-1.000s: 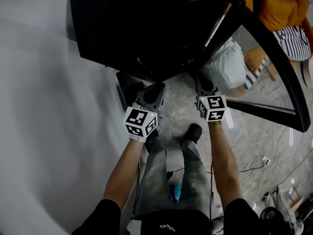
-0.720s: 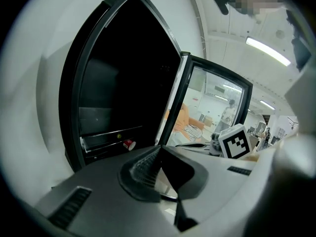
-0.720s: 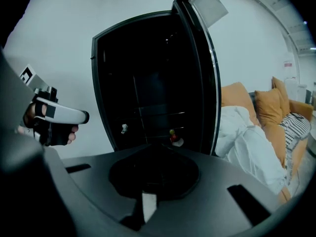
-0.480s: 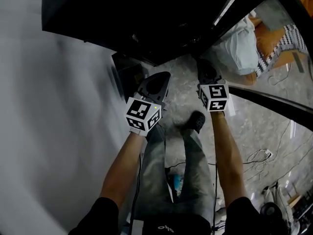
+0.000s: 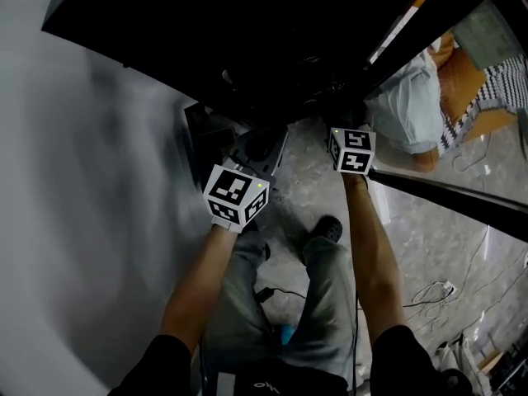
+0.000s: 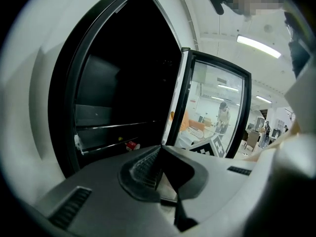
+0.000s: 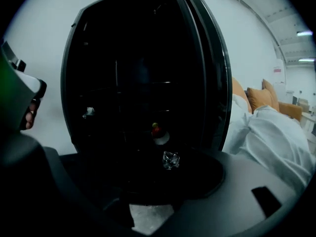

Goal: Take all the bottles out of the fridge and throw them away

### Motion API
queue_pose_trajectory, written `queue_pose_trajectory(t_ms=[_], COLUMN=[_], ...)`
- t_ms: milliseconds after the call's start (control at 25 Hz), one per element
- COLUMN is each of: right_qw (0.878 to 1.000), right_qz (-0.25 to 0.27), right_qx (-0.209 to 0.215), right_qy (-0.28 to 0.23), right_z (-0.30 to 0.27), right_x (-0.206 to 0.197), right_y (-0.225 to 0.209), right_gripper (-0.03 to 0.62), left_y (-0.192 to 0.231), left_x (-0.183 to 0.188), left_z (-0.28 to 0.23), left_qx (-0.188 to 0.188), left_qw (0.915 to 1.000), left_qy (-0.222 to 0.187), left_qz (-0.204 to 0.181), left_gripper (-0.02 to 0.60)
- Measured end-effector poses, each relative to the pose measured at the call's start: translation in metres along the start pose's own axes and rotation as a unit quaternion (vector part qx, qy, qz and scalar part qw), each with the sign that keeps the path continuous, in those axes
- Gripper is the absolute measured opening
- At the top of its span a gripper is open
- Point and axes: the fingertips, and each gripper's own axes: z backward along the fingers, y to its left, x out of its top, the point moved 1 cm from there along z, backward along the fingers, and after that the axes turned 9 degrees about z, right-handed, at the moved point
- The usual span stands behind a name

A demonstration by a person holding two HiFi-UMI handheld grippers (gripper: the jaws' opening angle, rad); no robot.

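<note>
Facing an open black fridge (image 5: pixel 247 48), the person holds both tongs up to its dark cavity, which fills the head view from 10 to 1 o'clock. The fridge door (image 6: pixel 213 107), glass in a black frame, stands swung open at 3 o'clock of the cavity.

The left tongs (image 6: pixel 160 149) are closed tip to tip with nothing between the jaws. They point at the lower left part of the cavity, where shelf edges show as pale lines.

The right tongs (image 7: pixel 158 181) have just been opening and now stand wide. Nothing lies between the pads, and a patch of speckled floor (image 7: pixel 148 217) shows through the gap at 6 o'clock.

A red-capped bottle (image 7: pixel 157 132) sits inside the fridge, deep in the interior at 12 o'clock of the right tongs and well apart from both jaws. A clear glinting object (image 7: pixel 171 159) lies at 5 o'clock of that bottle, nearer the opening; it is too dim to identify. A small pale item (image 7: pixel 89 112) sits at 9 o'clock by the cavity's left wall, also unidentified.

Beyond the door, at 3 o'clock, a white cloth (image 7: pixel 266 137) lies in front of orange cushions (image 7: pixel 256 97).
</note>
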Motion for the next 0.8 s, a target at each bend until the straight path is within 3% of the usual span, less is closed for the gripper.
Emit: queue_pose_trajectory(t_ms=[280,440,560,800], right_qw=[0.998,0.999,1.000,0.999], right_qz=[-0.011,-0.024,-0.004,0.006], right_qx=[-0.066,-0.040,-0.017,-0.032], right_qy=[0.014,0.021,0.019,0.024], right_z=[-0.048,-0.063,-0.066,-0.069], right_x=[-0.031,-0.036,-0.032,-0.028], right_y=[-0.012,-0.003,0.008,-0.007], right_gripper=[0.259,0.258,0.258,0.287], left_y=[0.027,0.040,0.043,0.041], left_x=[-0.031,-0.033,-0.027,-0.016], left_z=[-0.028,-0.037,-0.043,-0.046], left_qx=[-0.008,-0.010,-0.011,-0.018], left_qw=[0.9999,0.9998,0.9997,0.9997], left_qy=[0.009,0.017,0.017,0.014], left_qz=[0.007,0.009,0.012,0.008], left_gripper=[-0.002,0.000,-0.002,-0.002])
